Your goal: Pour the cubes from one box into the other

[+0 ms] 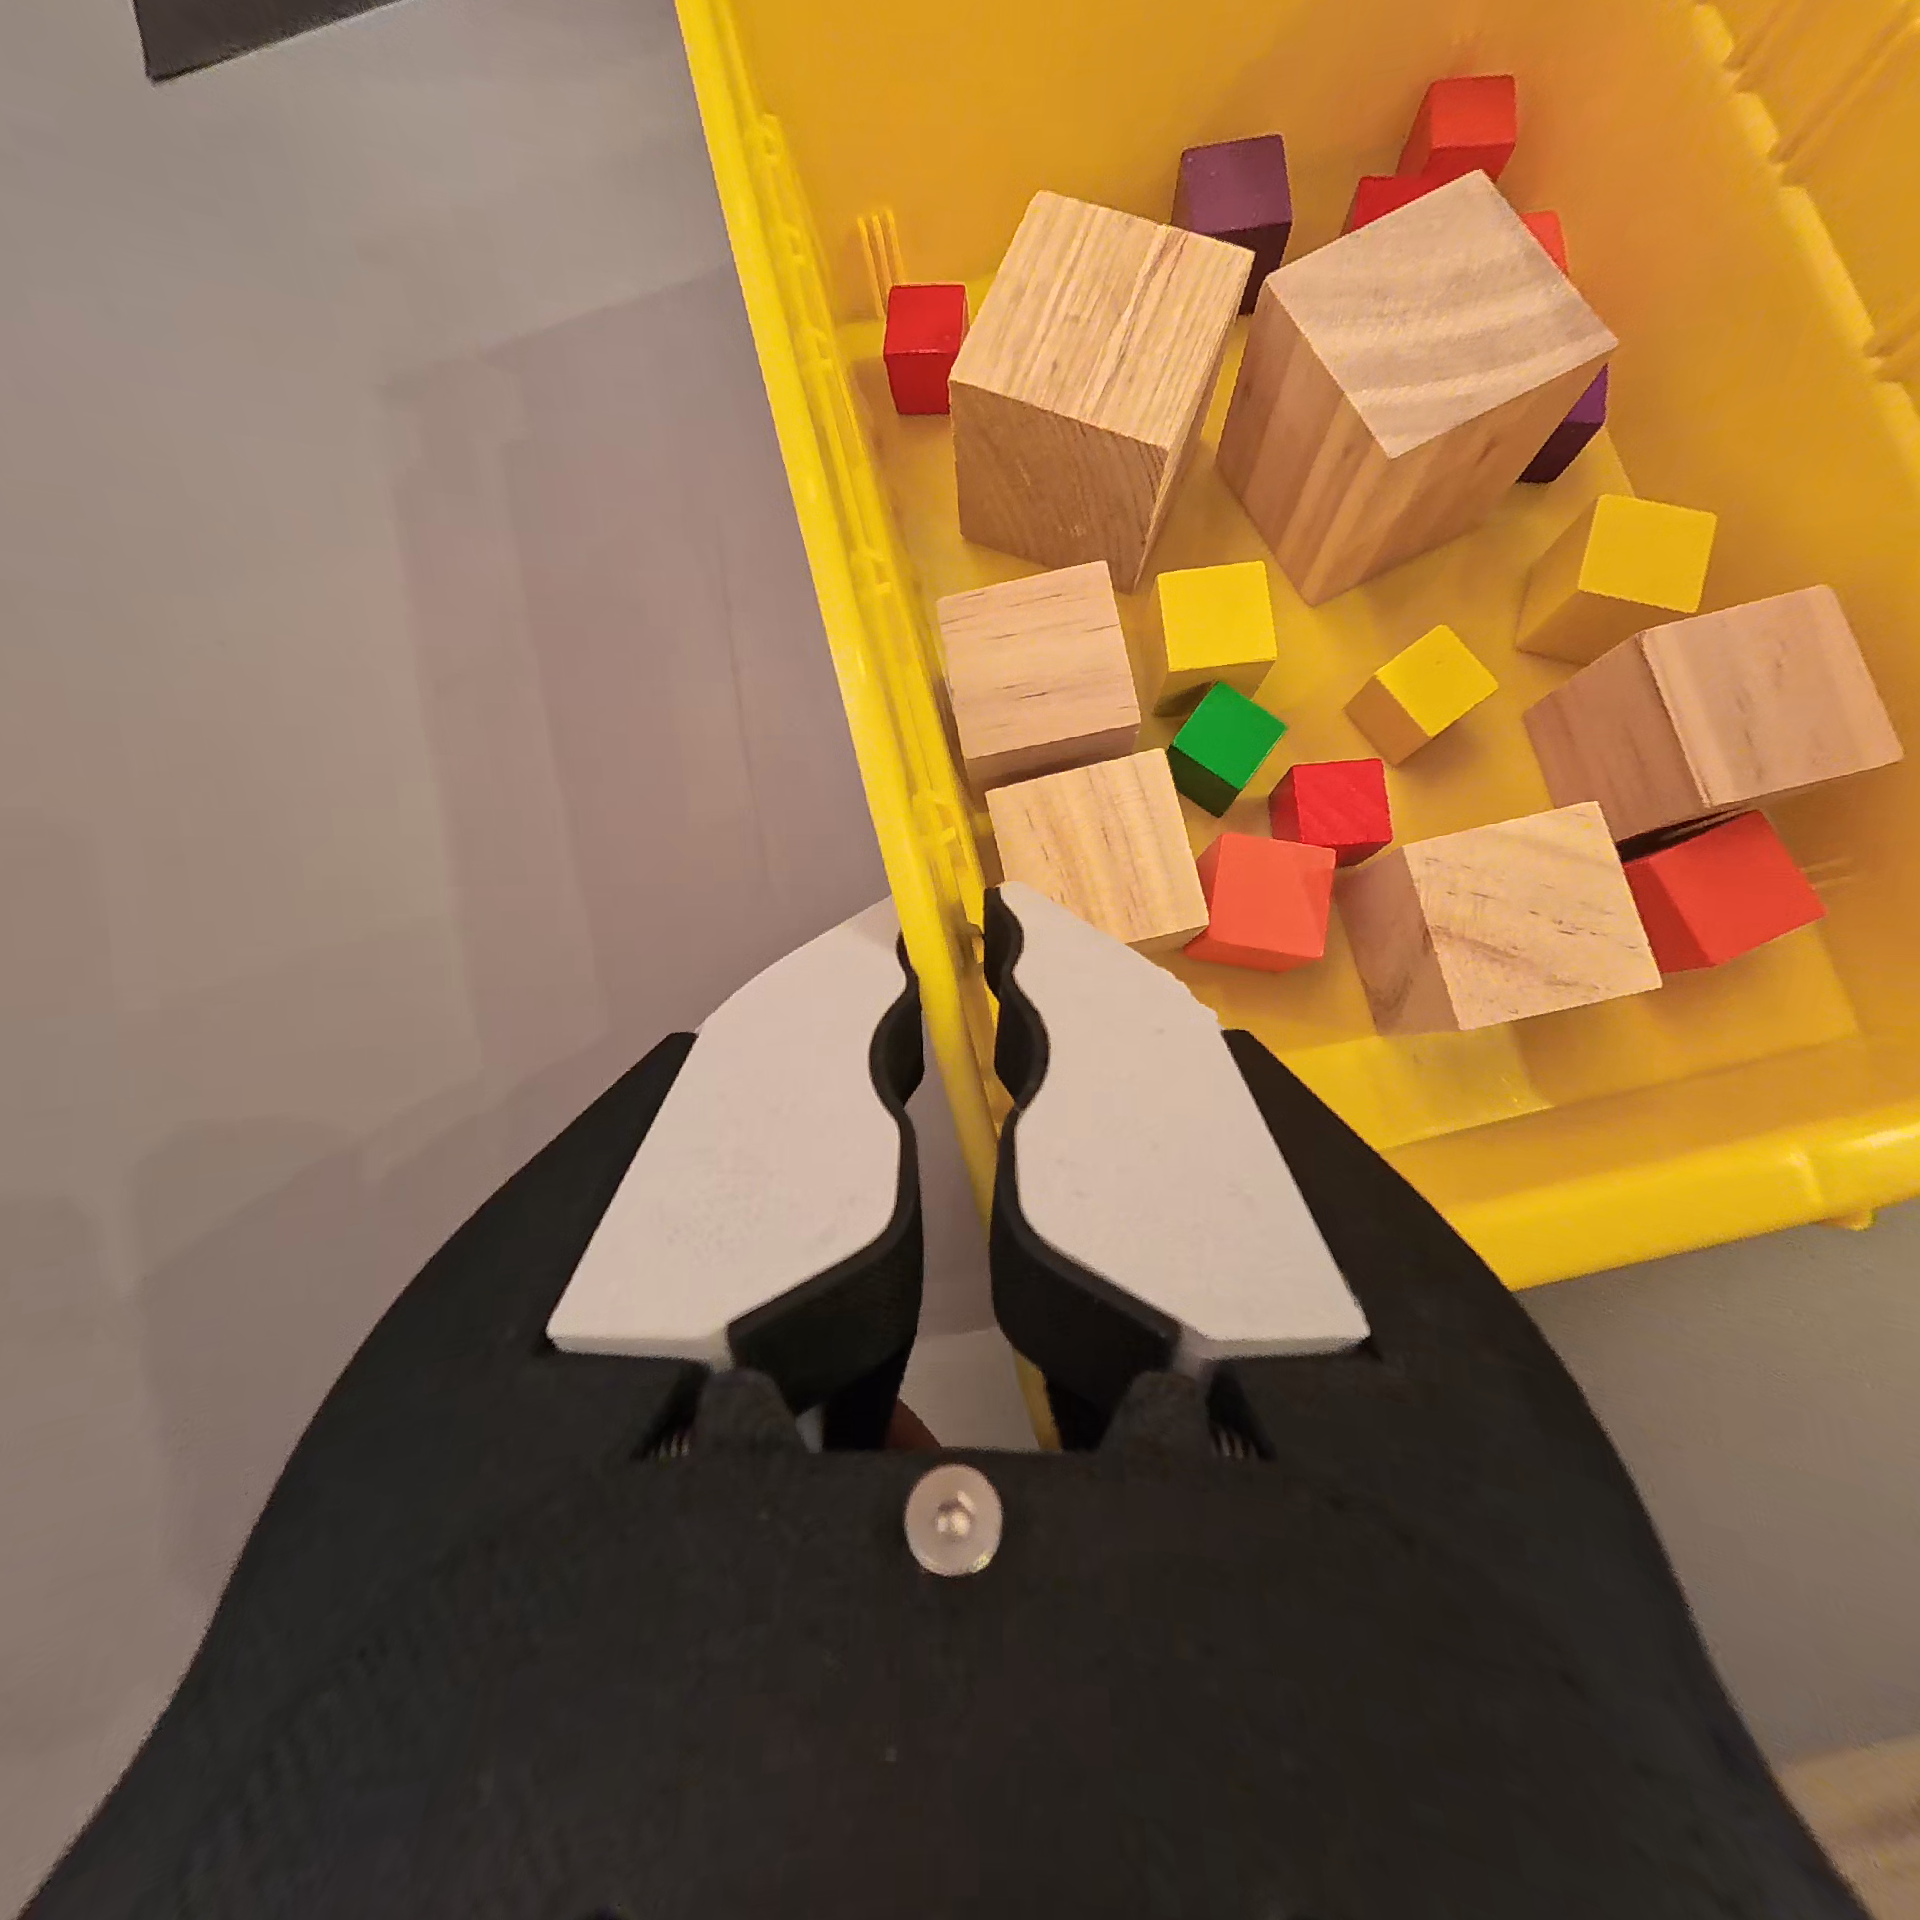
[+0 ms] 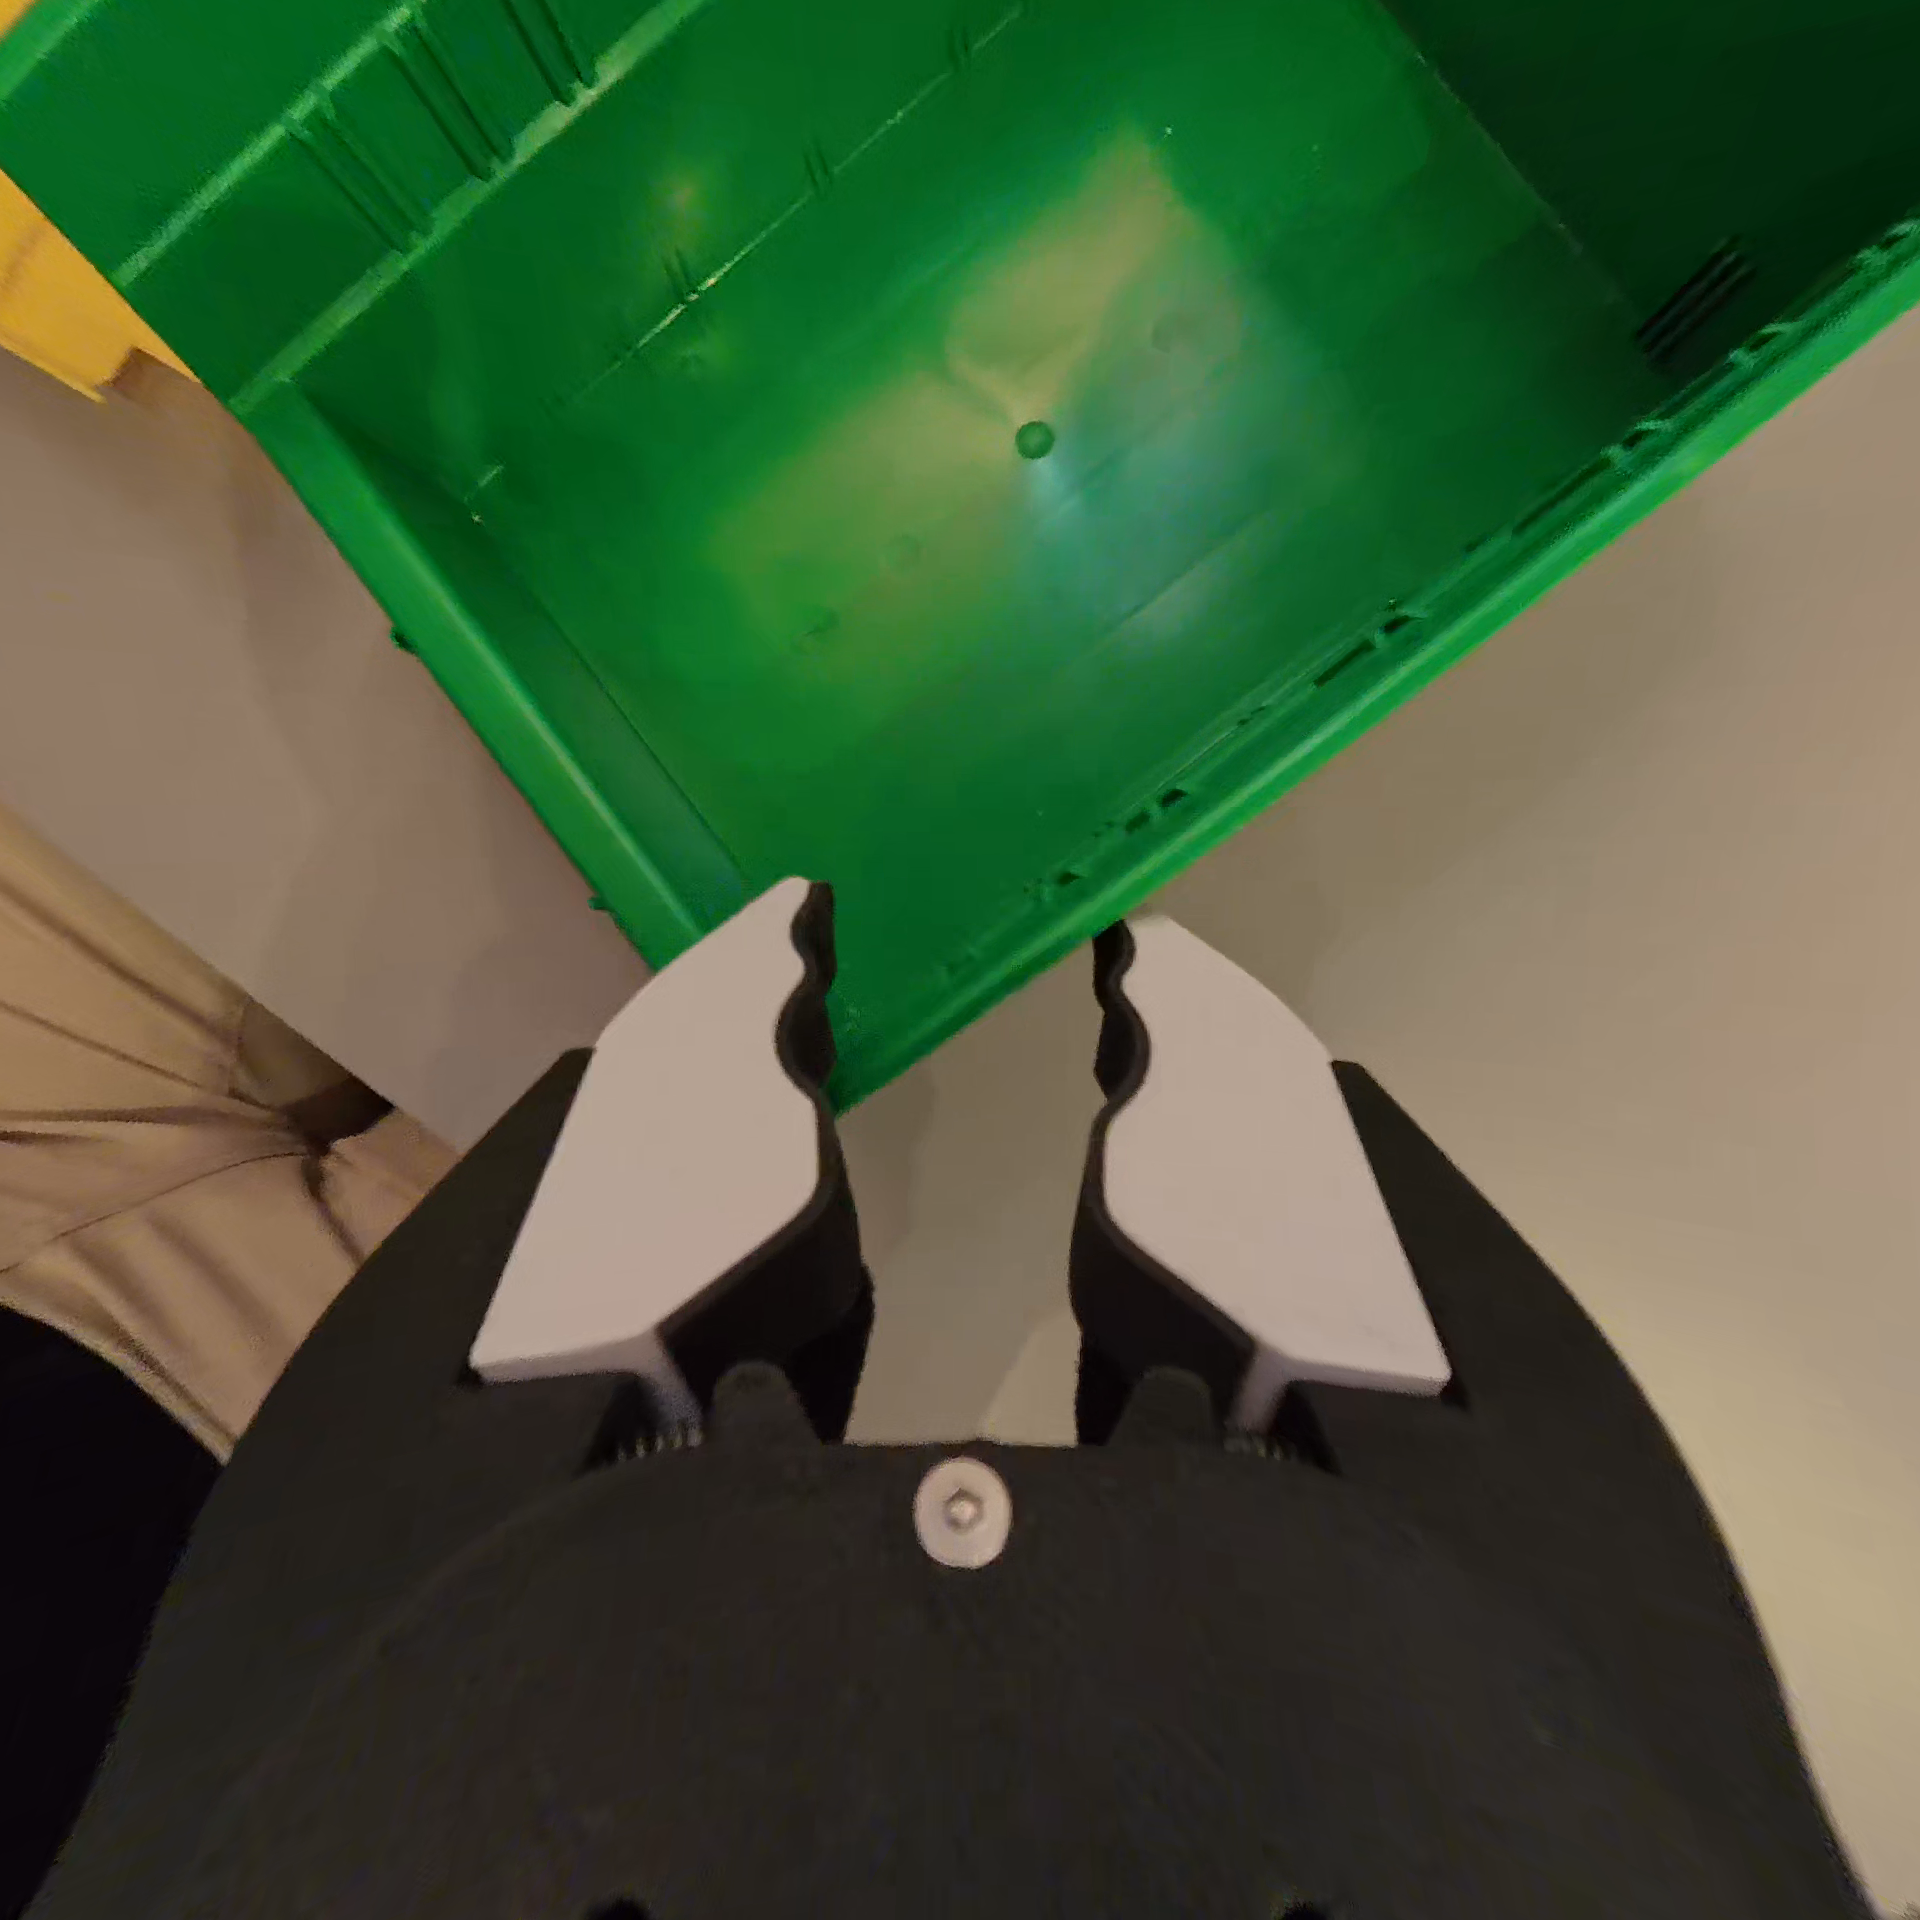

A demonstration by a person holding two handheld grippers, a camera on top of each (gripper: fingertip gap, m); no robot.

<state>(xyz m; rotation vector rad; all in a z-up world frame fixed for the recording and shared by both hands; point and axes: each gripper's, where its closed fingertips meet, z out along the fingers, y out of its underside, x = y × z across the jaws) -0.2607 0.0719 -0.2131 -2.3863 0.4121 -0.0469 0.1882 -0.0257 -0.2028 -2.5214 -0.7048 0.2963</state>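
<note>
Your left gripper (image 1: 954,940) is clamped on the side wall of the yellow box (image 1: 1455,1184), one finger outside and one inside, jaws nearly together with the wall pinched between them. The cubes (image 1: 1403,416) all lie in that box: plain wooden ones in several sizes, plus small red, orange, yellow and purple ones and a single green cube (image 1: 1226,743), scattered loose over the floor. Your right gripper (image 2: 966,925) has its jaws apart; they straddle the near corner of the green box (image 2: 623,727), and whether either finger touches the rim cannot be told. The green box holds nothing visible. A yellow edge (image 2: 62,312) shows beyond its far left corner. Both boxes sit over a pale table (image 2: 1558,883).
</note>
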